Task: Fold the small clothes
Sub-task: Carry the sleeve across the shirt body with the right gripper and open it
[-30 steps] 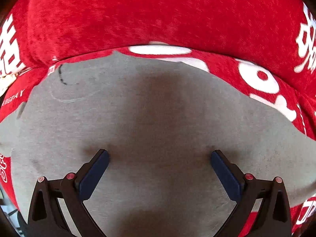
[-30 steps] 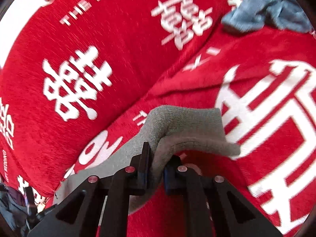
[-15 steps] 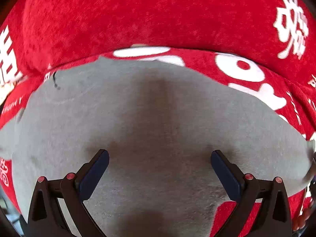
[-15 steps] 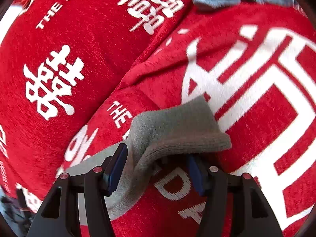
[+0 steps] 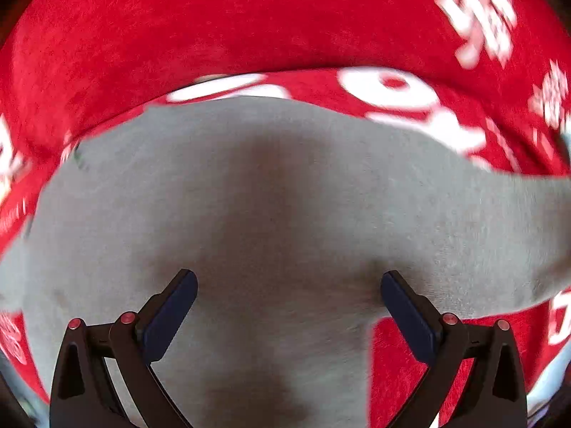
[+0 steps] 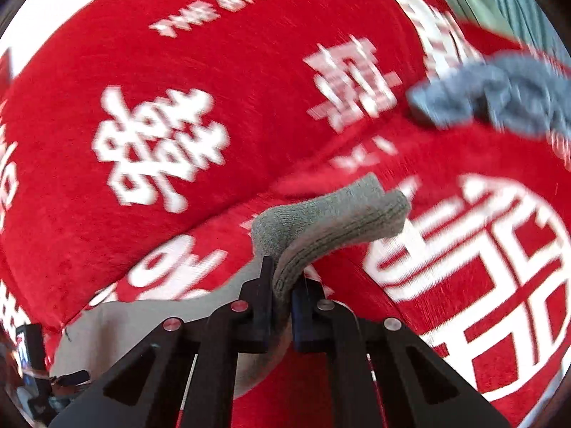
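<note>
A grey knit garment [image 5: 285, 207] lies spread on a red seat cover with white characters. My left gripper [image 5: 288, 290] is open, its blue pads resting on or just above the grey cloth, one on each side. My right gripper [image 6: 282, 281] is shut on the ribbed cuff end of the same grey garment [image 6: 332, 221] and holds it lifted and bunched above the red cover. The rest of the grey cloth trails down to the lower left in the right wrist view.
The red backrest cushion [image 6: 178, 107] rises behind the seat [image 6: 481, 249]. A blue-grey piece of clothing [image 6: 499, 92] lies crumpled at the upper right of the seat. Some dark gear shows at the far lower left edge.
My right gripper opened half a second ago and has shut again on the grey cuff, lifting it. The left wrist view has shifted slightly, with the grey cloth drawn across to the right.
</note>
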### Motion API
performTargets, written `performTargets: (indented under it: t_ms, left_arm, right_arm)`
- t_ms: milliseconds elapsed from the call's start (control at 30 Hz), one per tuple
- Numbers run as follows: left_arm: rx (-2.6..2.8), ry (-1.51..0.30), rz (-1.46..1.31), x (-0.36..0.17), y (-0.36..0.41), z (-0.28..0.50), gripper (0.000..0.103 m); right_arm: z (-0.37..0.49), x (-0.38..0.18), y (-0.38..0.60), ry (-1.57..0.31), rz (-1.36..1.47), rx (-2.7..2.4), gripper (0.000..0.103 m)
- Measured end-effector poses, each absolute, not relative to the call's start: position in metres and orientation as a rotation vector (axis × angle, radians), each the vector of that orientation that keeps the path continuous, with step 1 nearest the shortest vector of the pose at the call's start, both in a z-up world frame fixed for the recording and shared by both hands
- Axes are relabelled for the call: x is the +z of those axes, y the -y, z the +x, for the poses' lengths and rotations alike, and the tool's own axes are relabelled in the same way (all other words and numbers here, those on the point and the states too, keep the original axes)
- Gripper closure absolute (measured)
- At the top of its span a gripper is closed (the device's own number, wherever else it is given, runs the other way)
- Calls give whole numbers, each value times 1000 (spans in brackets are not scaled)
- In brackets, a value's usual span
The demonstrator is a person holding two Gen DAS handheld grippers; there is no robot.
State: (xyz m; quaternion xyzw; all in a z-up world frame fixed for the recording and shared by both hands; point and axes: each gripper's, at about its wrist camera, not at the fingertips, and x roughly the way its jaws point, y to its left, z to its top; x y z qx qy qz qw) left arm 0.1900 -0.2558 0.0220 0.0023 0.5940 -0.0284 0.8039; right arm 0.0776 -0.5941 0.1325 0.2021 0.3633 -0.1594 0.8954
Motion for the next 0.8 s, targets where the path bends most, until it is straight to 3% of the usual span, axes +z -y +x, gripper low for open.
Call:
performTargets:
  t_ms: [233,400,567,800]
  left_arm:
    - [49,-1204,-167,51,139,184,0]
    - [119,-1162,-260,56,58,163,0]
    - [221,-1136,-387,44,-39,130,0]
    - [332,-1126,-527,16,-133,85,0]
  right_arm:
    - [110,224,452,-660,200,-148,95]
    - [128,245,318,-632,57,22,95]
    - [142,204,195,-706,-42,155,95]
    - [143,83,66,-922,-231,255,96]
